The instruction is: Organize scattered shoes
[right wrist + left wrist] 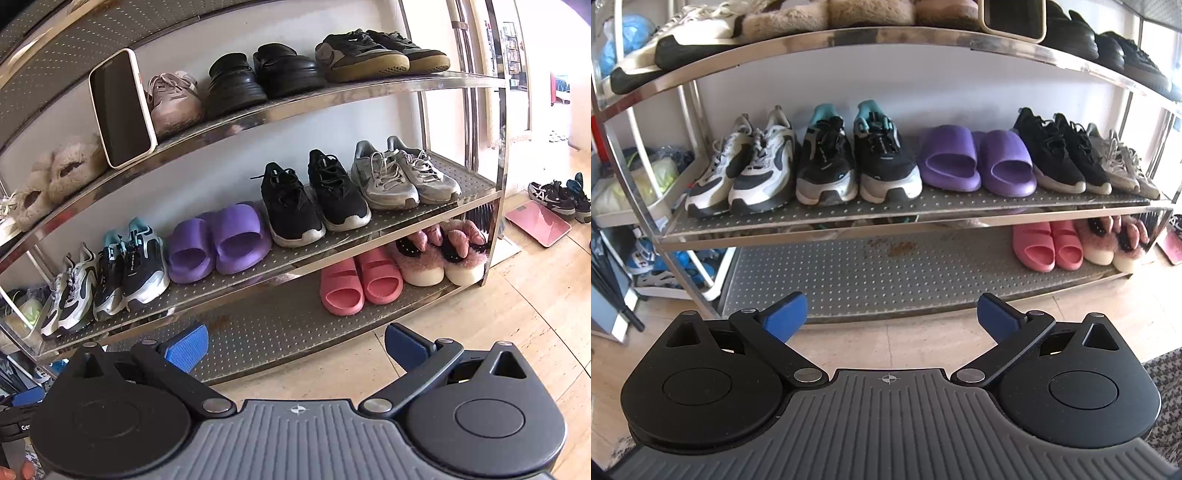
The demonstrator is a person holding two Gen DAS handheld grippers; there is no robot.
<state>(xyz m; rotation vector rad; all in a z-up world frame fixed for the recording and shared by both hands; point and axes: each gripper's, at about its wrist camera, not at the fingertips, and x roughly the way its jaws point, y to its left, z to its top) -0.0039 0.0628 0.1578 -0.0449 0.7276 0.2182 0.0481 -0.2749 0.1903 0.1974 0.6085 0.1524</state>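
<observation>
Both grippers hung in front of a metal shoe rack, empty. The left gripper had its blue-padded fingers spread wide with nothing between them, over the front edge of the bottom shelf. The right gripper was likewise spread wide and held nothing, facing the rack from its right end.

On the middle shelf the shoes stood in pairs, toes toward the front edge. From the left end: white and navy sneakers, black sneakers with teal collars, purple slides, black sneakers and, at the right end, grey sneakers.

The bottom shelf was bare along its left and middle parts. Near its right end sat pink slides, and just beside them, at the right corner, pink fluffy slippers.

On the top shelf a phone leaned upright at the front edge. Beige fuzzy slippers lay left of it. To its right were a pinkish sneaker, black leather shoes and dark sneakers with tan soles.

Off the rack, on the wooden floor beyond its right end, a pair of dark sneakers lay beside a pink scale.
</observation>
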